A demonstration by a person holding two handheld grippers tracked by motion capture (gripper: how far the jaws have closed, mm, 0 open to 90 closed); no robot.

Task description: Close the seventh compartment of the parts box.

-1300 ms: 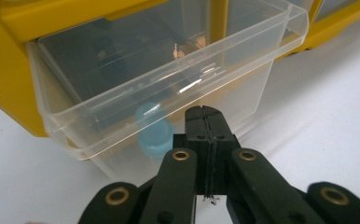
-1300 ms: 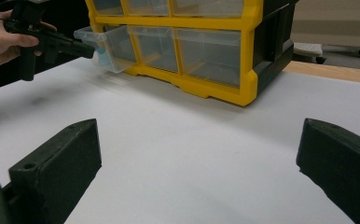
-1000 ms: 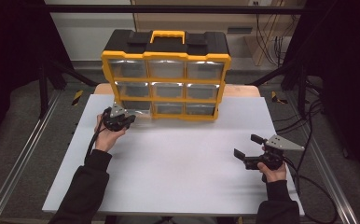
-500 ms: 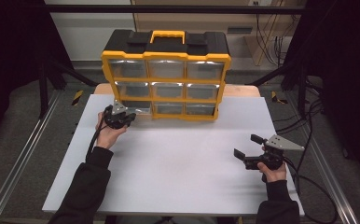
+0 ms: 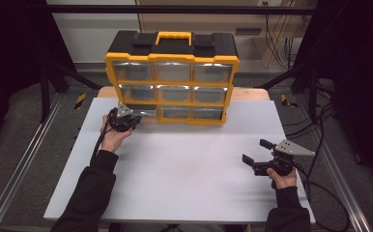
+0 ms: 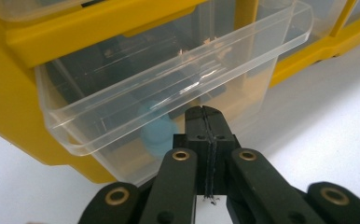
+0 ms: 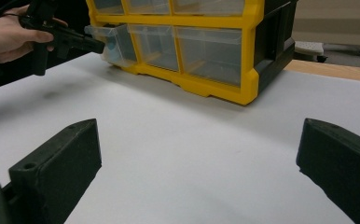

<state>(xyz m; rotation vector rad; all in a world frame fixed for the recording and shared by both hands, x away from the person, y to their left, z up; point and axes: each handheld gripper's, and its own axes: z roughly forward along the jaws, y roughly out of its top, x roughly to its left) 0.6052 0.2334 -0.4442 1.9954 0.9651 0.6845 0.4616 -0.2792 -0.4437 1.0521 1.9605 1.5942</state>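
The left hand-held gripper [image 6: 205, 114], jaws pressed together, touches the drawer [image 6: 169, 88], which points lengthwise toward it; the right hand-held gripper [image 7: 197, 158] stands wide.

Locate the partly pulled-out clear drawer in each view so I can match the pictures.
High view: the clear drawer, bottom-left of the yellow organizer.
Left gripper view: centre, just beyond the shut left gripper.
Right gripper view: upper left.
Shared landmark: the yellow organizer frame.

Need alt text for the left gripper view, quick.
The shut left gripper presses against the front of a clear plastic drawer, pulled partway out of a yellow organizer. A round blue object shows through the drawer wall.
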